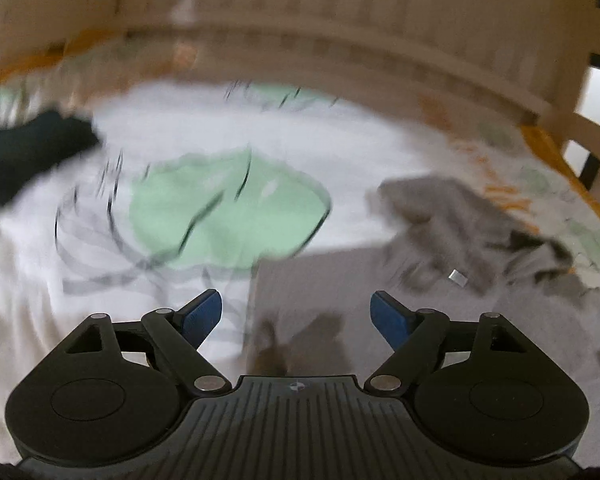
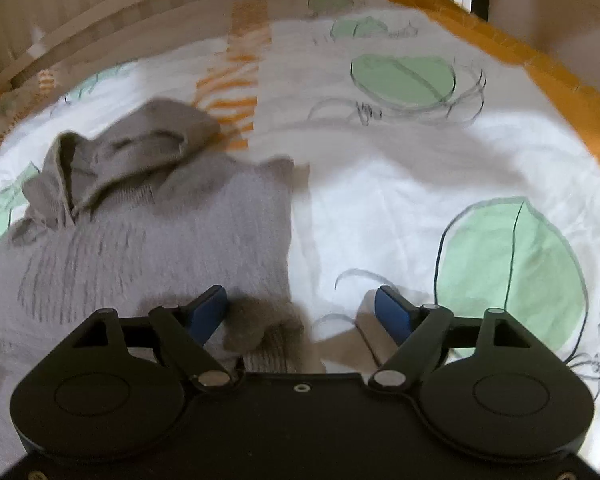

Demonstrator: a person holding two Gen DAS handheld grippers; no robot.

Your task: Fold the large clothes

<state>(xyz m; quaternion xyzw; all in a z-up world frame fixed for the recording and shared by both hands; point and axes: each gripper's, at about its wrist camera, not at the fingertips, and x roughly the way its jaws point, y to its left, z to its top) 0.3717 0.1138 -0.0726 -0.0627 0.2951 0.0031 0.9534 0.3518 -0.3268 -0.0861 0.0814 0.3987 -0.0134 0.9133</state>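
Observation:
A grey knitted hooded sweater [image 2: 160, 236] lies flat on a bed with a white sheet with green leaf prints [image 2: 400, 184], its hood [image 2: 128, 152] bunched at the far end. In the left wrist view the same sweater [image 1: 380, 300] lies at the right, the hood [image 1: 452, 216] crumpled beyond it. My left gripper [image 1: 296, 316] is open and empty above the sweater's left edge. My right gripper [image 2: 302, 312] is open and empty above the sweater's right edge, over a darker grey fold [image 2: 260, 324].
A black garment [image 1: 24, 156] lies at the far left of the bed. A pale wooden slatted headboard [image 1: 340, 12] runs along the far side. An orange border [image 2: 540, 64] marks the bed's right edge. The left wrist view is motion-blurred.

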